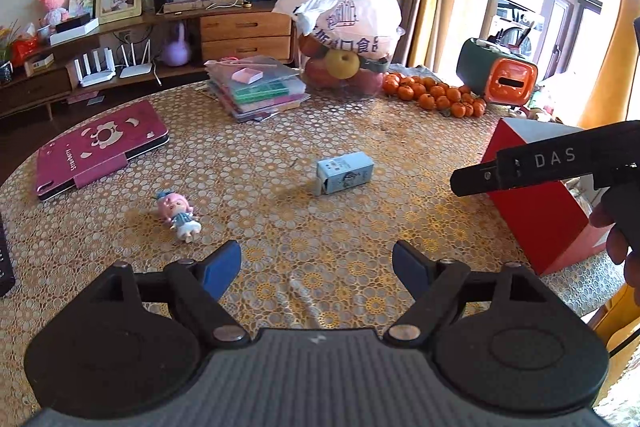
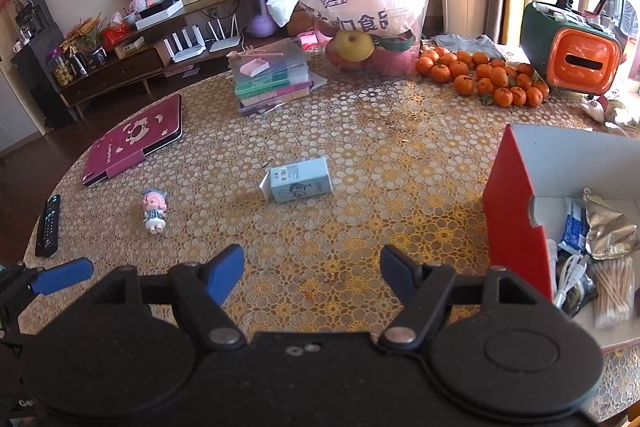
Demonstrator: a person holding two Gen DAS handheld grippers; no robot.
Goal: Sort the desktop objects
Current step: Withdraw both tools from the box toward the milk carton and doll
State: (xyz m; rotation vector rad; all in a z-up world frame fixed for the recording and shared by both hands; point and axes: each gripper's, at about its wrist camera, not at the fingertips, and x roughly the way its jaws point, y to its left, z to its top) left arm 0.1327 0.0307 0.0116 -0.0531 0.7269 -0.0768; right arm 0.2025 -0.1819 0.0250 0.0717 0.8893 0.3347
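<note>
Both tongs are seen wide and empty: left gripper, right gripper. The blue carton lies on its side mid-table, the doll nearer the left, the red box at the right. Risks judged: the carton is pushed away by one pad; the small doll slips. "DAS" is read on the right gripper's arm; the carton's print is not legible.

Pale blue carton, red box, maroon case, gold floral tablecloth.
</note>
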